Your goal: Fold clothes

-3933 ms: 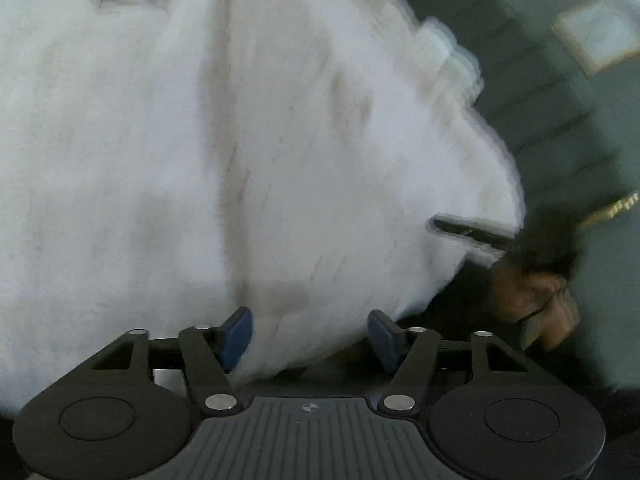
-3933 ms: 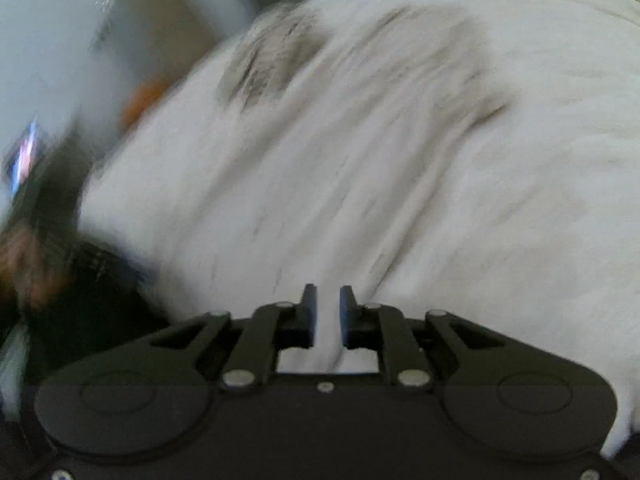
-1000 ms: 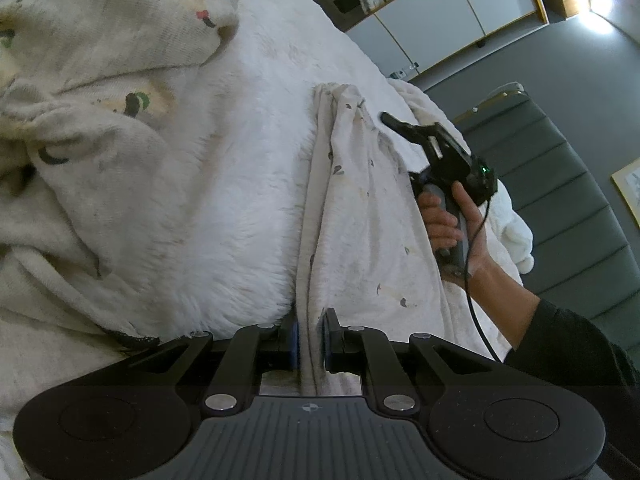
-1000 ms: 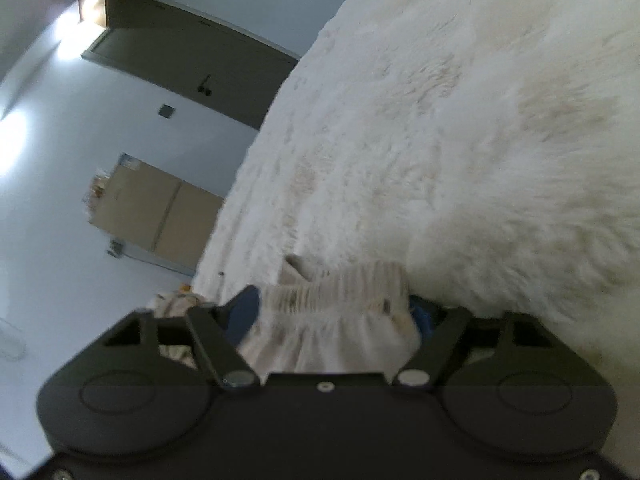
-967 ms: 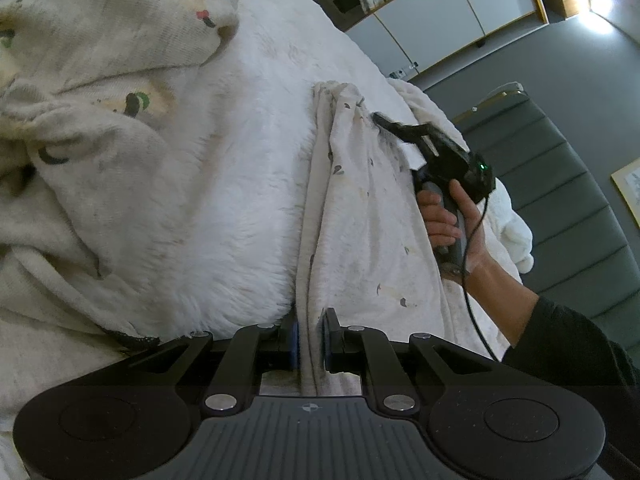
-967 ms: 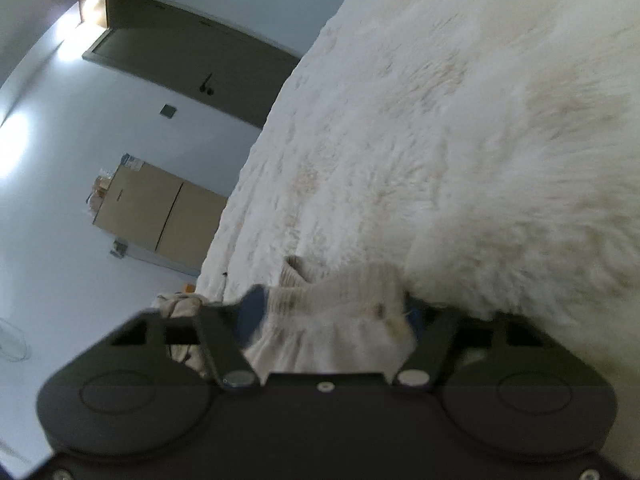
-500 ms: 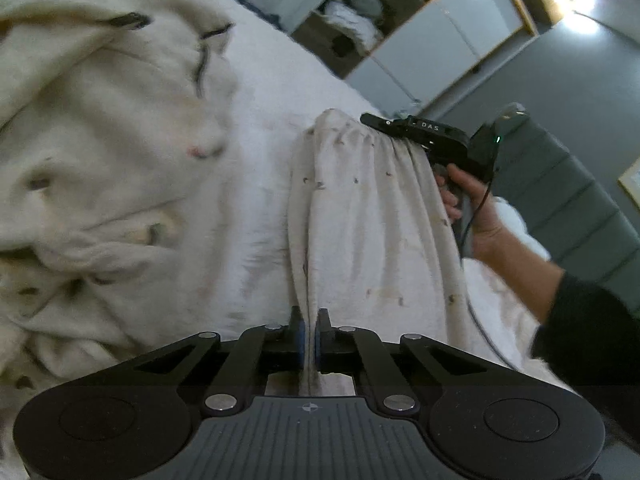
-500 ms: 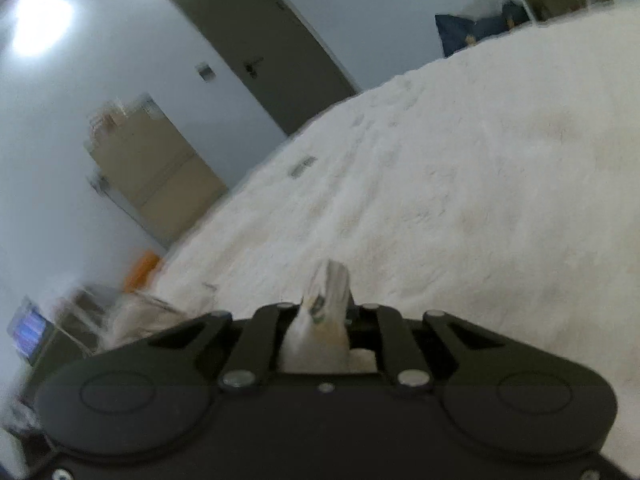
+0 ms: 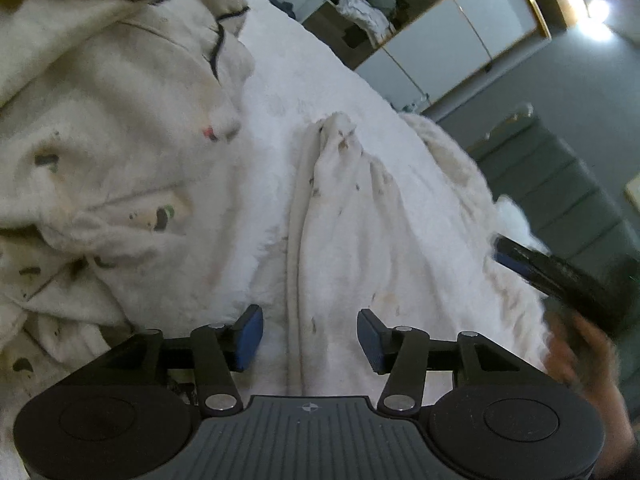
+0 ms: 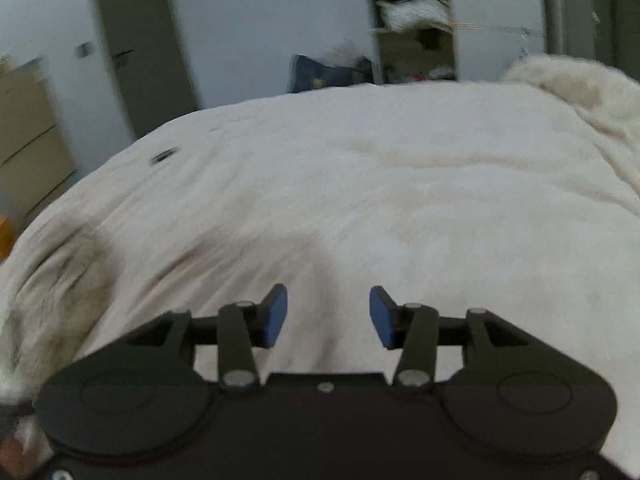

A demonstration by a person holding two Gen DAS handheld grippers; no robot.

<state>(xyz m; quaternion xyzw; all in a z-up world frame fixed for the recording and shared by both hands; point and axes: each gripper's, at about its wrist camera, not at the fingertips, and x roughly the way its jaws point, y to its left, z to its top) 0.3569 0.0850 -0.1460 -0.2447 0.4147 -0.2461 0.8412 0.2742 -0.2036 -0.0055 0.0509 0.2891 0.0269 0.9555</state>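
Both claws, clamped on the cream garment earlier, now gape wide, empty: left claw, right claw at 3 o'clock.

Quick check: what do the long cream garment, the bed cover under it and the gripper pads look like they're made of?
Garment: soft woven or knit fabric, matte, cream with small dark specks; it gathers into ridges.
Bed cover: plush, fleecy white textile; the surface looks fuzzy, probably faux fur or fleece.
Pads: blue, dull, likely rubber or foam on black matte plastic fingers.
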